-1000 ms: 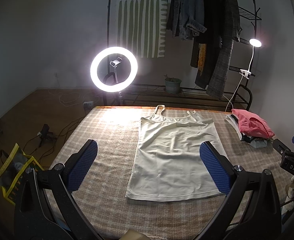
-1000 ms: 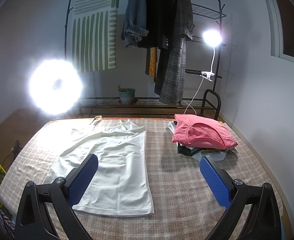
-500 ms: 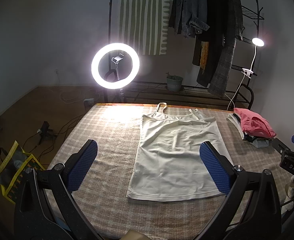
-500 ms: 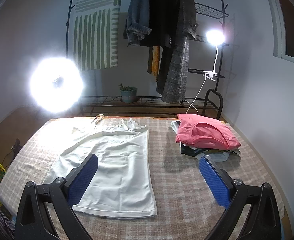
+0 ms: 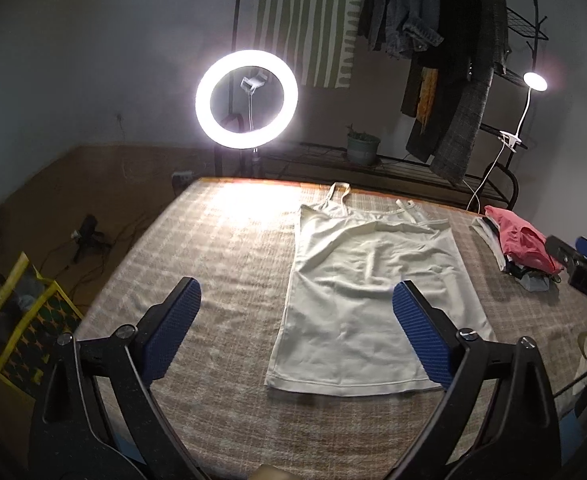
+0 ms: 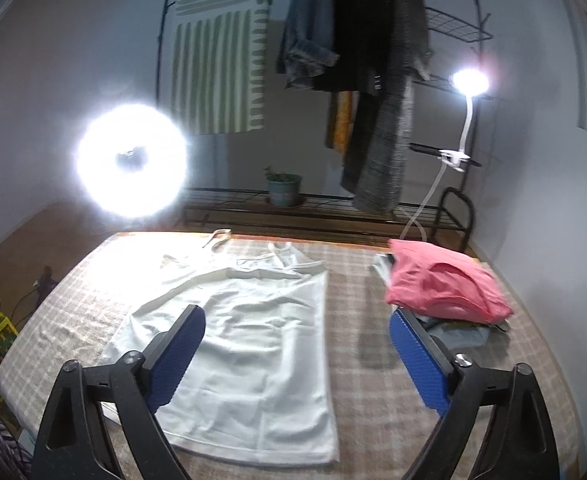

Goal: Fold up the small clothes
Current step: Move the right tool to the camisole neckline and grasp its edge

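Observation:
A white strappy top (image 5: 369, 288) (image 6: 249, 344) lies flat on the checked tablecloth (image 5: 213, 272), straps toward the far edge and hem toward me. My left gripper (image 5: 295, 332) hovers above the top's near left part, its jaws wide and closing, with nothing pressed between the blue pads (image 5: 419, 336). My right gripper (image 6: 297, 354) hangs over the top's right side, jaws likewise wide and closing on nothing. Part of the right gripper (image 5: 581, 264) shows at the far right of the left wrist view.
A stack of folded clothes topped by a pink piece (image 6: 441, 284) (image 5: 521, 244) sits at the table's right. A bright ring light (image 5: 246, 99) stands past the far edge, a clothes rack (image 6: 373, 80) and clip lamp (image 6: 469, 80) behind. A yellow bag (image 5: 17, 320) lies on the floor at left.
Both grippers have dropped and moved in toward the white top, which looks larger. Their jaws have narrowed slightly. The top and the folded stack have not moved.

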Tool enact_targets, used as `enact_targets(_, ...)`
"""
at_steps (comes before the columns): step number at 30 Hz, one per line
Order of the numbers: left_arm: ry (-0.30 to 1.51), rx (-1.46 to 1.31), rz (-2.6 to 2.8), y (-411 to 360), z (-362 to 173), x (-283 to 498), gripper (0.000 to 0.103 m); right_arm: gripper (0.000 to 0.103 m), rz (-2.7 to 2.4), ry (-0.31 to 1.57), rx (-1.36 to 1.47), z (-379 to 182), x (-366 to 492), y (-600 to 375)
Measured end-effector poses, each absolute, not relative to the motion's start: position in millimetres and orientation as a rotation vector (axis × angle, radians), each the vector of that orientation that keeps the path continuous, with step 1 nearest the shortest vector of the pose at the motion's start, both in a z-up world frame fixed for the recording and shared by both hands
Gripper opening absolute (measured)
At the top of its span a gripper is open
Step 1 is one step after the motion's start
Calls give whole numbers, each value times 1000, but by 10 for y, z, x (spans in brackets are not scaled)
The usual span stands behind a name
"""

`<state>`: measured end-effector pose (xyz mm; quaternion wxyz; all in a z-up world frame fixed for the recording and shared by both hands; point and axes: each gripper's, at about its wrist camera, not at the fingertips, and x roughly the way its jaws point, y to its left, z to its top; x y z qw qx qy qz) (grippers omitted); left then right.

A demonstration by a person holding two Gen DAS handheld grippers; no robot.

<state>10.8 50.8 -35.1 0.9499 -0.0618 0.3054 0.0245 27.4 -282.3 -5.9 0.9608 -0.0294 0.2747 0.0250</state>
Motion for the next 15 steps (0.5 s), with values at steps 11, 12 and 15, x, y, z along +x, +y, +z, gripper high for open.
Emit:
enact_targets(11,895,-352,-21,899,-1272,489,58,74,296,650,-117,-311,1199,-2141)
enact_targets(12,915,-365,-25,908,-1350,512,58,73,321,662,-115,-333,1277,-2076)
enact_targets(15,971,-388,-35,930,-1586,578,55,66,391,713,-109,-418,1594,-1840)
